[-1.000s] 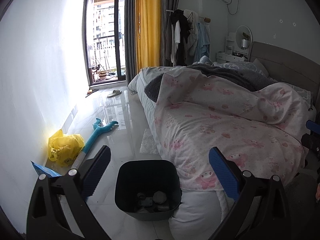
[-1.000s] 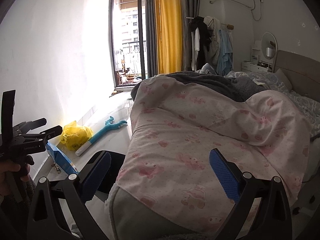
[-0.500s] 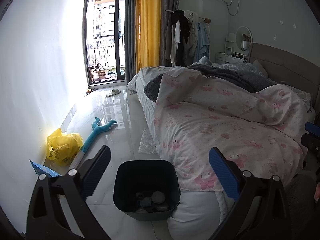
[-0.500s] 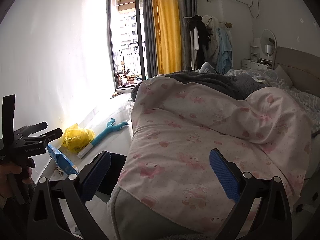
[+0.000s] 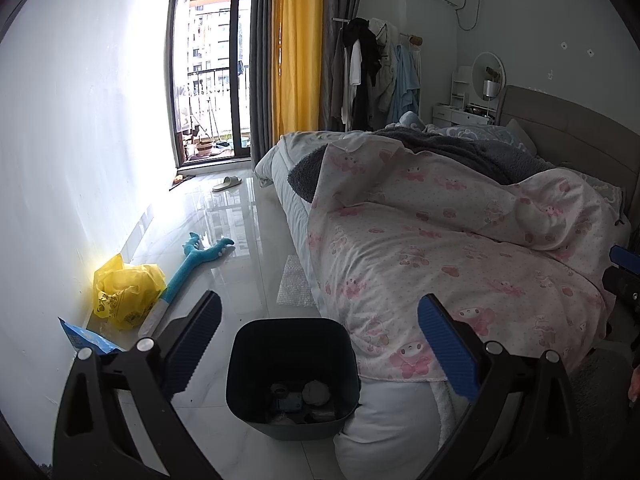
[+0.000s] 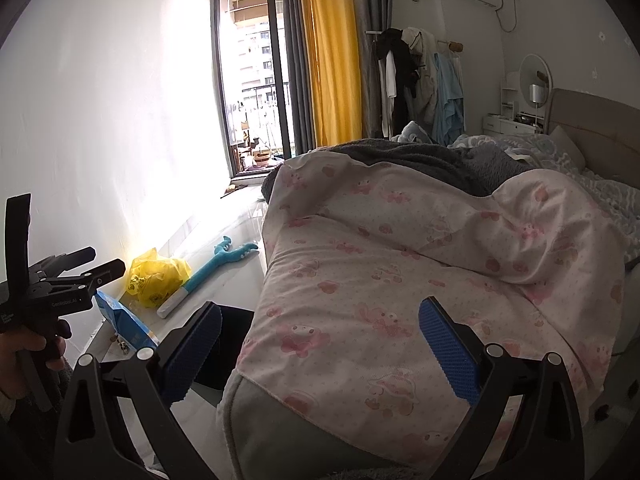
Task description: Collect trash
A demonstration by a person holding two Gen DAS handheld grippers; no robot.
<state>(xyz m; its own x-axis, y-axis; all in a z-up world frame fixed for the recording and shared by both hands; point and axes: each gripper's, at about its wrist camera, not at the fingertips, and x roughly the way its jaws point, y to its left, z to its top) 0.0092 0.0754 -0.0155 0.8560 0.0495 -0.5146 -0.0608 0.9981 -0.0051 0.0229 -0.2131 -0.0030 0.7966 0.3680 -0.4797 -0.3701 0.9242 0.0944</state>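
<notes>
left wrist view: the left gripper [image 5: 318, 340] is held wide open and empty above a dark bin [image 5: 292, 376] on glossy white tile at the foot of a bed [image 5: 440, 240]; a few scraps are seen inside the bin. a yellow bag [image 5: 126, 290] and a blue packet [image 5: 86, 338] lie by the wall, a bubble wrap sheet [image 5: 294, 284] beside the bed. one piece is best approached low, pinched at a raised fold.

right wrist view: the right gripper [image 6: 320, 344] is likewise spread wide, empty, over the pink quilt [image 6: 420, 272].
</notes>
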